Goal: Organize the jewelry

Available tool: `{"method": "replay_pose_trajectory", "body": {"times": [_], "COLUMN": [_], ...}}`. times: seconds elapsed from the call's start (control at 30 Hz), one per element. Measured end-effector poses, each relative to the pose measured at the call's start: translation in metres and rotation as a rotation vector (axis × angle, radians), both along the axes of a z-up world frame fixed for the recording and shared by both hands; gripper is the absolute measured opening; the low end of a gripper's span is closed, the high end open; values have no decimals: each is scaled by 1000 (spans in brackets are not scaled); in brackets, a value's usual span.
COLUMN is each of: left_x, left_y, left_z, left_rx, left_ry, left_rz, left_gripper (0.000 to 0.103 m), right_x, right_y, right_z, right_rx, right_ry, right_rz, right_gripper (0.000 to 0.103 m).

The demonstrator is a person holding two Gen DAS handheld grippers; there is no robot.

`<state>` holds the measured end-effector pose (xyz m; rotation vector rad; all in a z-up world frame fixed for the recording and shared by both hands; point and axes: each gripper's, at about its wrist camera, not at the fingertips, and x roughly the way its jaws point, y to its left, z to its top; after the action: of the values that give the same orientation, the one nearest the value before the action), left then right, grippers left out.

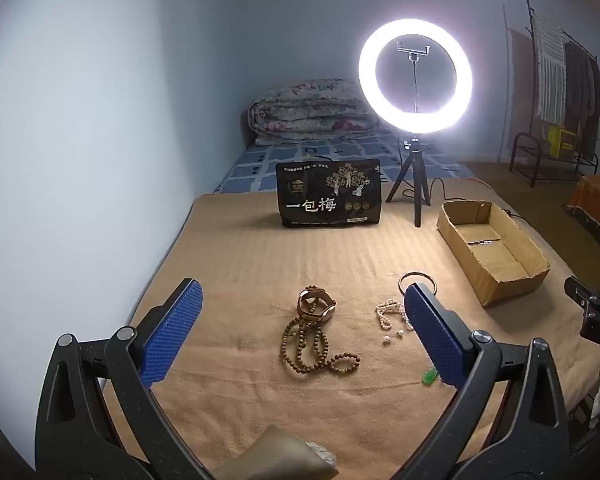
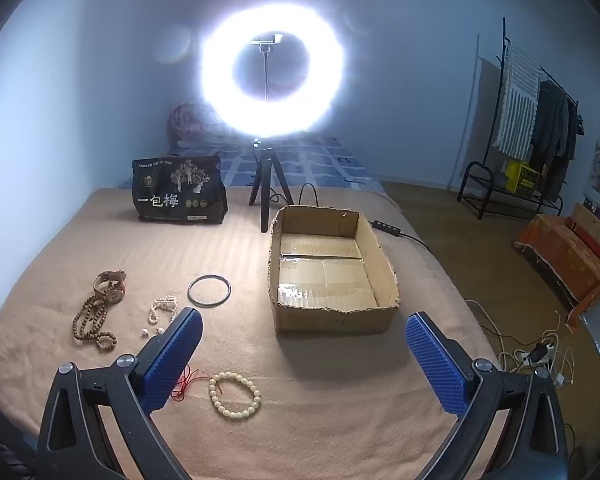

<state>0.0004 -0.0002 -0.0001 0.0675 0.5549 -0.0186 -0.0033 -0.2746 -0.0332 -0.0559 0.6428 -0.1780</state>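
From the left wrist, the left gripper (image 1: 300, 320) has its jaws wide open and holds nothing. A watch (image 1: 317, 307) lies on brown beads (image 1: 314, 346), left of the cardboard box (image 1: 494, 250). White pearls (image 1: 388, 314) lie nearer the box.

From the right wrist, the right gripper (image 2: 302, 350) is wide open and empty too. A cream bracelet (image 2: 235, 395) and a metal ring (image 2: 209, 290) lie left of the box.

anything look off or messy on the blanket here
The wooden bead necklace lies tangled, with the watch on its upper end. The cardboard box has a torn, ragged front rim and holds no jewelry.
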Motion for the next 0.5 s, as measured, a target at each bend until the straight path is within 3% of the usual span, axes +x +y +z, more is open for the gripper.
{"method": "replay_pose_trajectory", "body": {"times": [0.5], "left_x": [2], "left_y": [0], "left_z": [9], "left_rx": [16], "left_ry": [-19], "left_rz": [6], "left_gripper": [103], "right_x": [-4], "right_y": [0], "right_z": [0], "right_rx": [0], "right_ry": [-20], "right_rz": [7], "right_gripper": [103]}}
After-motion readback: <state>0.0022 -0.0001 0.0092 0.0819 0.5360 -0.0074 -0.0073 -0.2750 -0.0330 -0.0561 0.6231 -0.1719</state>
